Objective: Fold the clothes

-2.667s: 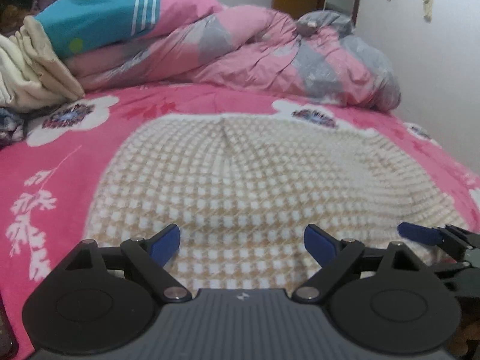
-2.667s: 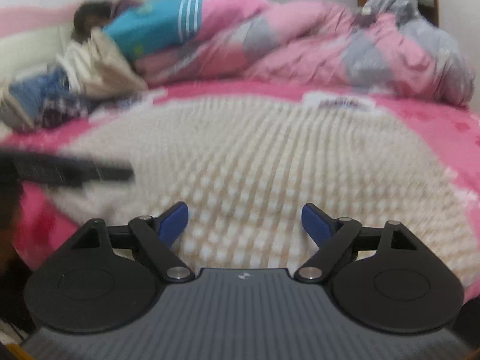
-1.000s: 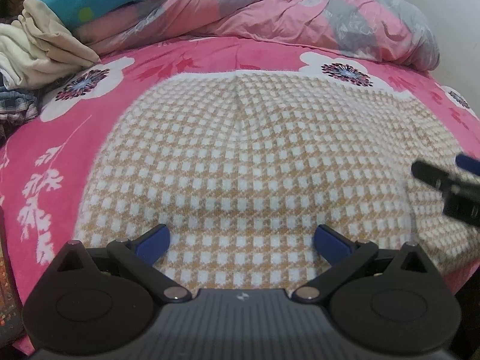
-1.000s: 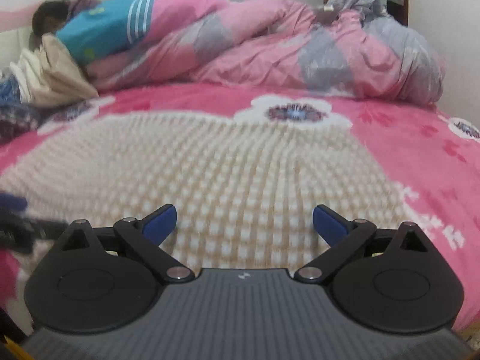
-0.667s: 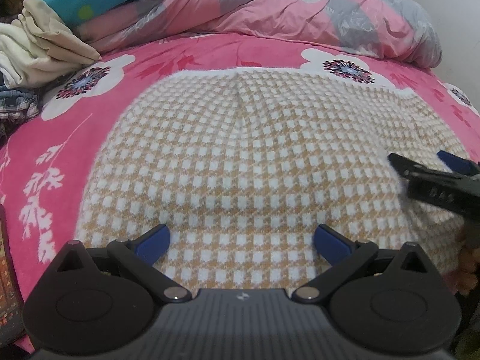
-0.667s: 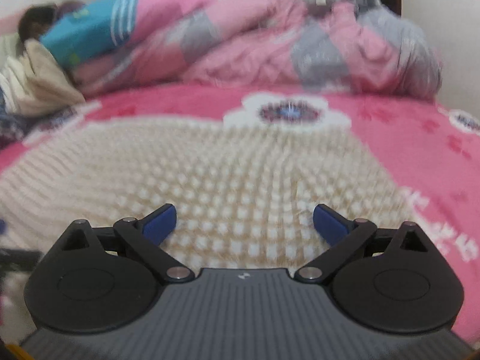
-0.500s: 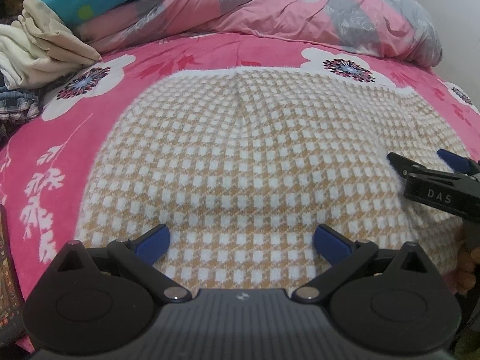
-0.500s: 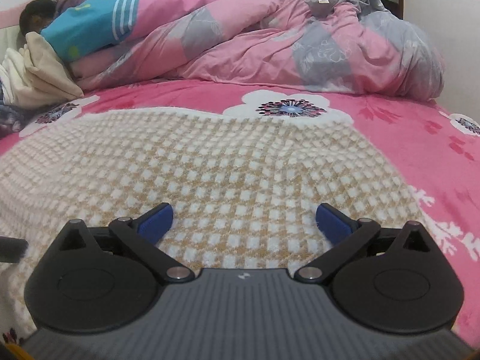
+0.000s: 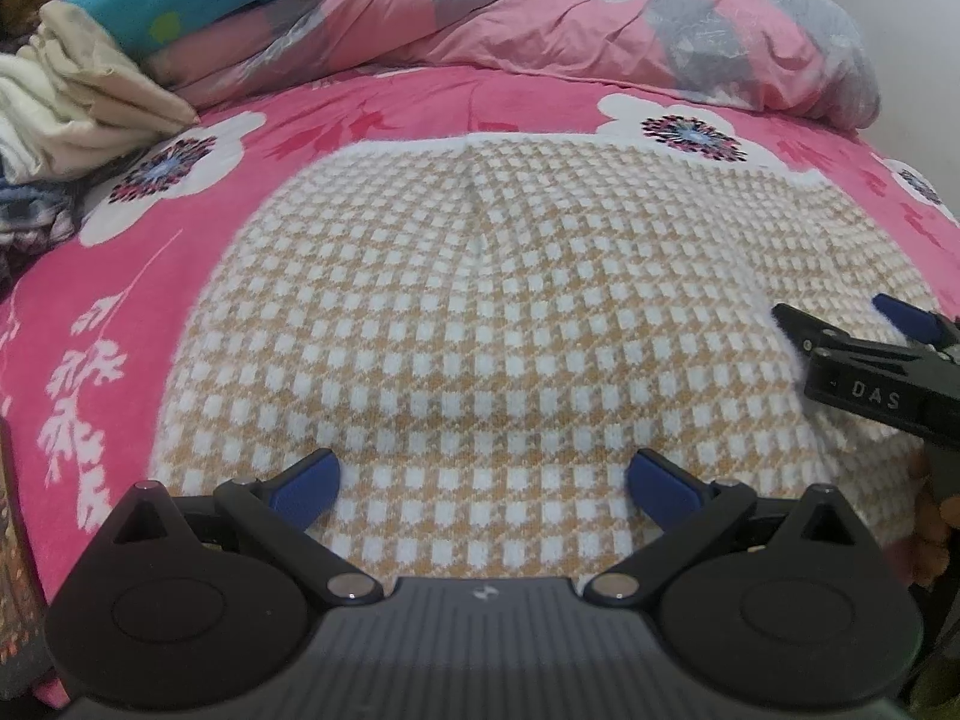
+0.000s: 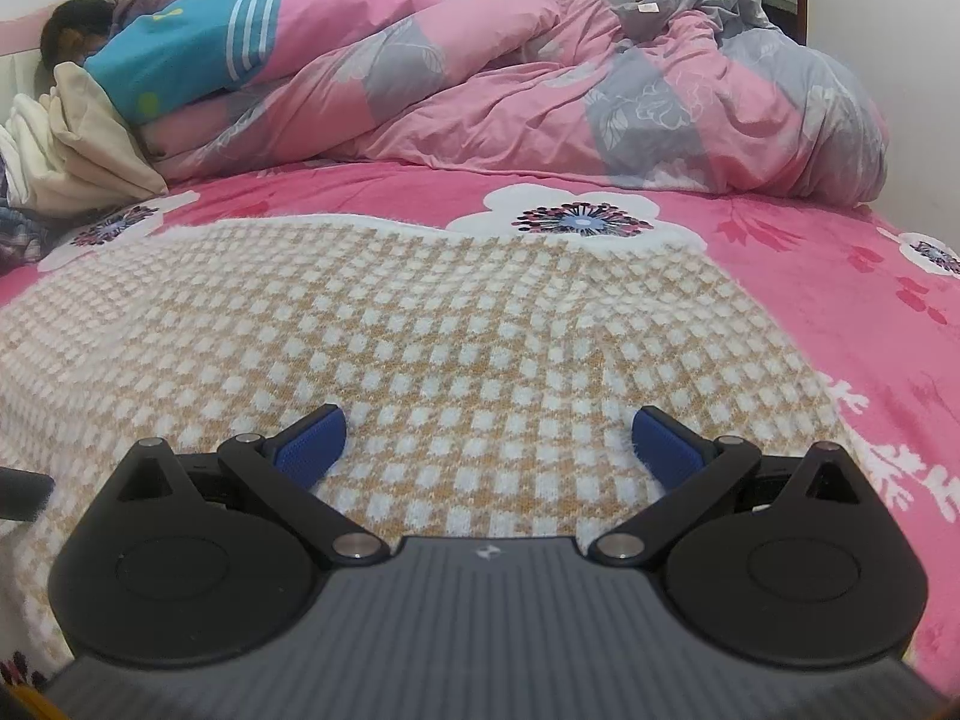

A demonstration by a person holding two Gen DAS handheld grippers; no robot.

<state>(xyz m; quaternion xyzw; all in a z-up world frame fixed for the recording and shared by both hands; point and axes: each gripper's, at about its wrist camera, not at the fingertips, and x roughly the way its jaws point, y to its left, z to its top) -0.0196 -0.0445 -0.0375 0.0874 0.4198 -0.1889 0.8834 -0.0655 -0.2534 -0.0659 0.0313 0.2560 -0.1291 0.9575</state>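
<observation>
left gripper (image 9: 483, 477): black linkage arms on two round black discs, one at each side
body: grey ribbed plate between the discs, with a small pale logo at its front edge
fingertips (image 9: 306, 483): blue textured pads on thin black arms
pivots: silver round screw heads at the inner joints, smaller ones further out
right gripper (image 10: 489, 441): same build, black discs, grey ribbed plate, blue pads
marking: white letters "DAS" on the right gripper's black side, seen from the left wrist camera
</observation>
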